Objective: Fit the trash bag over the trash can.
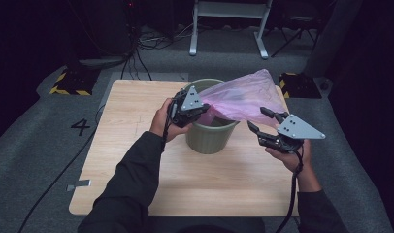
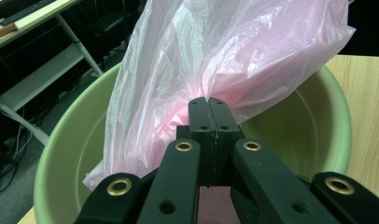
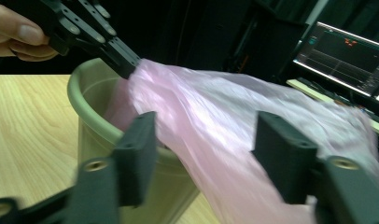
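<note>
One "4" (image 1: 80, 127) on the floor; left gripper (image 1: 201, 109) fingers clamped on pink bag (image 1: 243, 97), right gripper (image 1: 264, 121) fingers apart.

The bin (image 1: 212, 132) stands on the table (image 1: 132, 165), at the middle of its far half. The bag (image 1: 243, 99) lies across the bin's rim: one end hangs inside the bin at its left side, and the rest extends over the bin's right rim and rises to the bin's right and behind it. The left gripper (image 1: 201, 109) sits over the bin's left rim, its jaws closed on the bag edge just inside the bin. The right gripper (image 1: 261, 119) is to the right of the bin, near its rim and slightly nearer the person, jaws spread, with the bag passing between them.
</note>
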Tool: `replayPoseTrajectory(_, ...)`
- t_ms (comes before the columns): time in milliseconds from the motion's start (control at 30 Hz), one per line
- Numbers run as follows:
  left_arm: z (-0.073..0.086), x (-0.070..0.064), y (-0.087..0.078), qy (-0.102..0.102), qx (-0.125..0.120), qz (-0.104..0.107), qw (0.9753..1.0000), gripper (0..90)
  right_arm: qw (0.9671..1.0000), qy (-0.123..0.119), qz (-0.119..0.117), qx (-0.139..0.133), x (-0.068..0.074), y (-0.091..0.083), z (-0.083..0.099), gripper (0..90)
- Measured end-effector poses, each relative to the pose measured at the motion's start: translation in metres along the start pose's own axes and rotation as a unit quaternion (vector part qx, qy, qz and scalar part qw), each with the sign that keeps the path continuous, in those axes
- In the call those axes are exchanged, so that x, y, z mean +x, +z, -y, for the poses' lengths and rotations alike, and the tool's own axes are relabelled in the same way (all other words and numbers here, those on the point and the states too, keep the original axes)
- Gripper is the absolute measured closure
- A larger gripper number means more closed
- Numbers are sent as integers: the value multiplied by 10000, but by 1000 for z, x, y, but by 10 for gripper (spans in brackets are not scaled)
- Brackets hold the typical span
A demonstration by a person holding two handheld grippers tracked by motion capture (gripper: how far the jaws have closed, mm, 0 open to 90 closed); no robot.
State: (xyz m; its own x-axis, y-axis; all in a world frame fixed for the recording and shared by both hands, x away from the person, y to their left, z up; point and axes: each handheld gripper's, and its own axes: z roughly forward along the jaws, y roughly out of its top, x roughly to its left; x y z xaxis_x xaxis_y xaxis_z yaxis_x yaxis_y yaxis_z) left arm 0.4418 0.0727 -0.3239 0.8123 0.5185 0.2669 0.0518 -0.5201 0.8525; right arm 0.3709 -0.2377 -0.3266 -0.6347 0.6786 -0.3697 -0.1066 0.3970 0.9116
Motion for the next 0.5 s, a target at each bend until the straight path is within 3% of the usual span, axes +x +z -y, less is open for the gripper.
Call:
replayPoseTrajectory(133, 3, 4, -2, -32, 7, 0, 10000, 899, 9998, 138, 128, 23, -4, -8, 8, 278)
replayPoseTrajectory(333, 8, 8, -2, -106, -12, 13, 9999, 899, 9975, 464, 497, 170, -20, -19, 28, 229)
replayPoseTrajectory(400, 9, 9, -2, -109, -9, 1, 9999, 899, 9956, 691, 587, 246, -28, -21, 37, 206)
replayPoseTrajectory(500, 11, 11, -2, -135, -7, 24, 9999, 899, 9933, 971, 523, 344, -37, -19, 48, 193)
